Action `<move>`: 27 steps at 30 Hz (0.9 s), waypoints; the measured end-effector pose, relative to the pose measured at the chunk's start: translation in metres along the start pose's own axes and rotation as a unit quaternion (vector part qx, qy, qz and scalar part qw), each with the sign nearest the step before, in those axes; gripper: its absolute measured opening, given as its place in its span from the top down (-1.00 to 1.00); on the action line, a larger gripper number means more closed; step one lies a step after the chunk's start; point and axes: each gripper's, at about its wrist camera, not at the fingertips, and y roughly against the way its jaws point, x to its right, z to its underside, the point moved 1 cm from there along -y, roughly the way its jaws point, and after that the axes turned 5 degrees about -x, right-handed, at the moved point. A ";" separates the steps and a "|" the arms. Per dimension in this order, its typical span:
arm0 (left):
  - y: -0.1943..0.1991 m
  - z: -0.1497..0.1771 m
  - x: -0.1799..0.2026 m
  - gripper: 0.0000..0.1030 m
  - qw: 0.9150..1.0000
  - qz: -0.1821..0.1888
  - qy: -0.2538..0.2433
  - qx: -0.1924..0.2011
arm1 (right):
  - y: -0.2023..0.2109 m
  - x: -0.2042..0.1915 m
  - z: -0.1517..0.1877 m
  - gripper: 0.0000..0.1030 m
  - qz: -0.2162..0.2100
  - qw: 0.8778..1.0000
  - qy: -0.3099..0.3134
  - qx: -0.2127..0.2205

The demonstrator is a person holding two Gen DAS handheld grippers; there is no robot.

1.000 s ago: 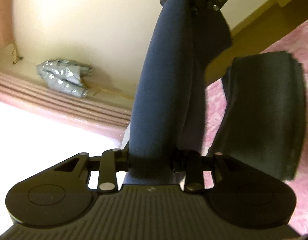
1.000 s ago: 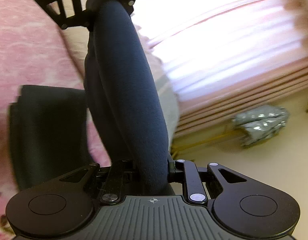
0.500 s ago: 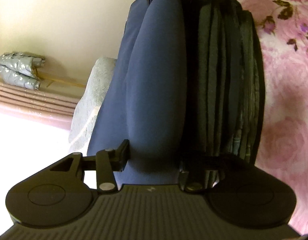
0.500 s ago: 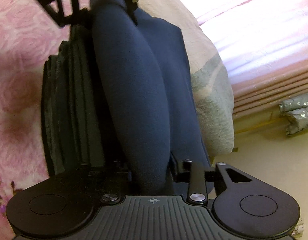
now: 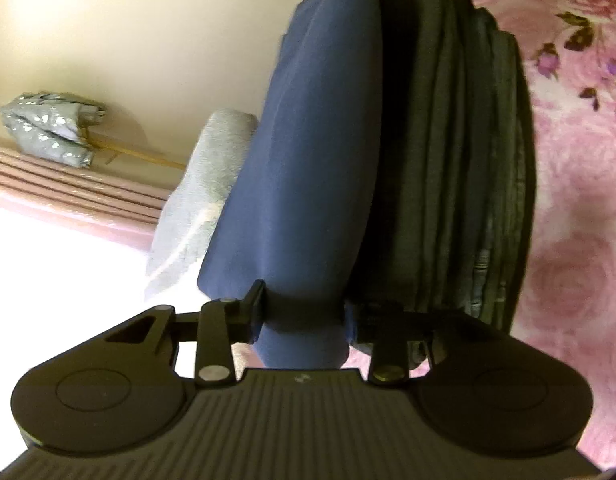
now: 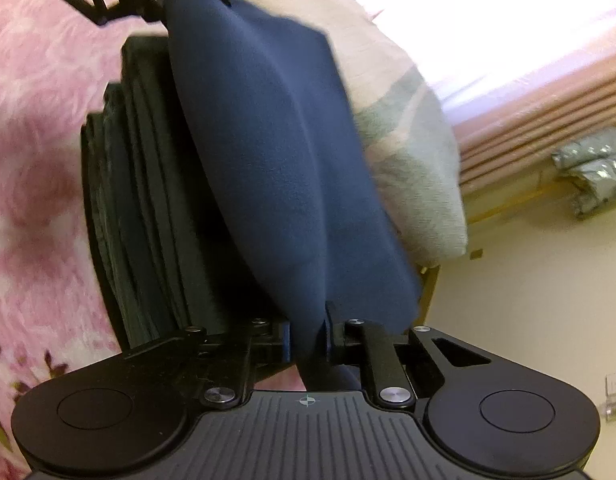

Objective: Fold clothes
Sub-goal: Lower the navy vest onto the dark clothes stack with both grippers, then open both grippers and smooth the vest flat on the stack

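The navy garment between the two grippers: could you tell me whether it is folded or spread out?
Folded: the navy garment forms a thick bundle beside the dark folded stack.

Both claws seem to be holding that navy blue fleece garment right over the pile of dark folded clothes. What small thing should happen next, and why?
Probably let go. The navy blue fleece garment already lies along the stack of dark folded clothes on the pink floral bedspread. Its ends are between the jaws of the left claw and the right claw, both closing on it. Opening both would likely leave it resting there.
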 end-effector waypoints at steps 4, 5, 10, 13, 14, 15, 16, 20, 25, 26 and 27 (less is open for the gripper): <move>-0.009 0.005 0.020 0.30 1.000 0.014 -0.014 -0.009 | 0.005 -0.014 -0.001 0.75 -0.014 1.000 0.006 -0.006; -0.007 0.005 0.022 0.28 1.000 0.011 -0.014 -0.009 | 0.003 -0.019 -0.001 0.75 -0.018 1.000 0.012 -0.011; 0.004 0.009 0.019 0.18 1.000 0.010 0.007 -0.018 | 0.001 -0.023 0.001 0.73 -0.008 1.000 0.025 -0.018; 0.015 0.016 0.017 0.18 0.999 0.017 0.028 -0.027 | 0.005 -0.023 0.000 0.66 -0.004 0.999 0.027 -0.024; 0.019 0.019 0.016 0.19 0.999 0.021 0.038 -0.031 | 0.008 -0.024 0.001 0.41 -0.007 0.999 0.026 -0.027; 0.024 0.022 0.013 0.20 0.998 0.029 0.054 -0.035 | 0.011 -0.024 0.001 0.19 -0.011 0.999 0.023 -0.030; 0.030 0.024 0.010 0.20 0.996 0.036 0.071 -0.038 | 0.016 -0.024 0.002 -0.20 -0.010 0.999 0.015 -0.027; 0.052 0.033 -0.007 0.23 0.985 0.057 0.160 -0.033 | 0.041 -0.022 -0.002 -0.26 -0.038 0.999 -0.031 -0.003; 0.065 0.026 -0.046 0.23 0.963 0.060 0.263 0.001 | 0.055 0.007 -0.019 -0.11 -0.101 0.982 -0.156 0.044; 0.060 0.023 -0.053 0.24 0.958 0.065 0.278 0.003 | 0.050 0.014 -0.024 0.11 -0.117 0.975 -0.181 0.047; 0.055 0.020 -0.061 0.25 0.954 0.070 0.293 0.005 | 0.044 0.017 -0.029 0.16 -0.125 0.972 -0.192 0.045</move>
